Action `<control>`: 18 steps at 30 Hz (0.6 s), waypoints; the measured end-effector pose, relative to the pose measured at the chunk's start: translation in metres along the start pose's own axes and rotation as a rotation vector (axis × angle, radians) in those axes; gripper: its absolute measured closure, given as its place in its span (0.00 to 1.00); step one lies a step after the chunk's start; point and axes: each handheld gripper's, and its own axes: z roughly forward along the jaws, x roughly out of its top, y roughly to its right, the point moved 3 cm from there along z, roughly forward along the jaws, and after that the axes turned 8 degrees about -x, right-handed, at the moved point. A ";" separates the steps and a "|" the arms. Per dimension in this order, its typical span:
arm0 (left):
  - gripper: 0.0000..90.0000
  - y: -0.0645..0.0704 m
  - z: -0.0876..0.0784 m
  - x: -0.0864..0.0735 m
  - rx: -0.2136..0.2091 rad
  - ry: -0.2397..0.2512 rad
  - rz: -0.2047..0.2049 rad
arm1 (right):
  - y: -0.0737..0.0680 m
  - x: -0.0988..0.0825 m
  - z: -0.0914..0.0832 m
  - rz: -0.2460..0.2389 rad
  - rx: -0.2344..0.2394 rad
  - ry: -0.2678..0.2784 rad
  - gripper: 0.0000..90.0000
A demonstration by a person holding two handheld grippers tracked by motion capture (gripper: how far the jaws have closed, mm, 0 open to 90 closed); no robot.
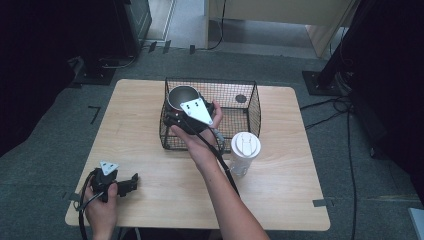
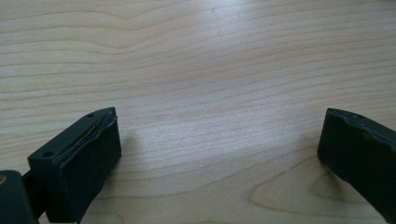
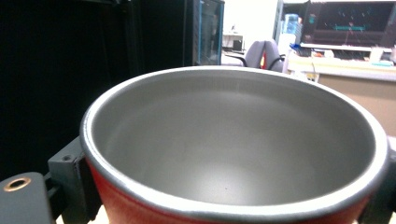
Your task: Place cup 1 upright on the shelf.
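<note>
High view: the right gripper (image 1: 186, 111) is over the near-left part of a black wire basket (image 1: 252, 107) that stands at the middle of the wooden table (image 1: 150, 165), and it has a red metal cup (image 1: 181, 96) with a bare steel inside between its jaws. In the right gripper view the cup (image 3: 233, 140) sits upright and close, its rim wide across the frame, with a black jaw pressed against its left wall and the other at the right edge, so the jaws are clamped on the cup's sides. From above, the cup is inside the basket's outline near its back-left corner, but I cannot tell whether its base rests on the basket floor or hangs above it. The left gripper (image 1: 120, 184) lies low at the table's near-left corner; in the left gripper view its jaws stand wide apart over bare wood (image 2: 210, 70) with nothing between them. A white lidded tumbler (image 1: 244, 150) stands on the table just outside the basket's near-right corner. The step in hand appears to be moving the cup at the basket, either setting it in or lifting it out; which one is not clear. Either way, the next move calls for keeping the cup level and clearing the wire walls, and the tumbler close by could be knocked by the forearm.
</note>
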 end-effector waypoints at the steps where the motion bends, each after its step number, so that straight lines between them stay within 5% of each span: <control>1: 0.00 0.000 0.000 0.000 0.001 0.001 0.000 | 0.002 -0.002 0.003 0.005 -0.005 -0.006 0.08; 18: 0.00 0.000 0.000 0.000 0.001 0.001 -0.001 | 0.012 -0.044 0.042 0.036 -0.044 -0.126 0.08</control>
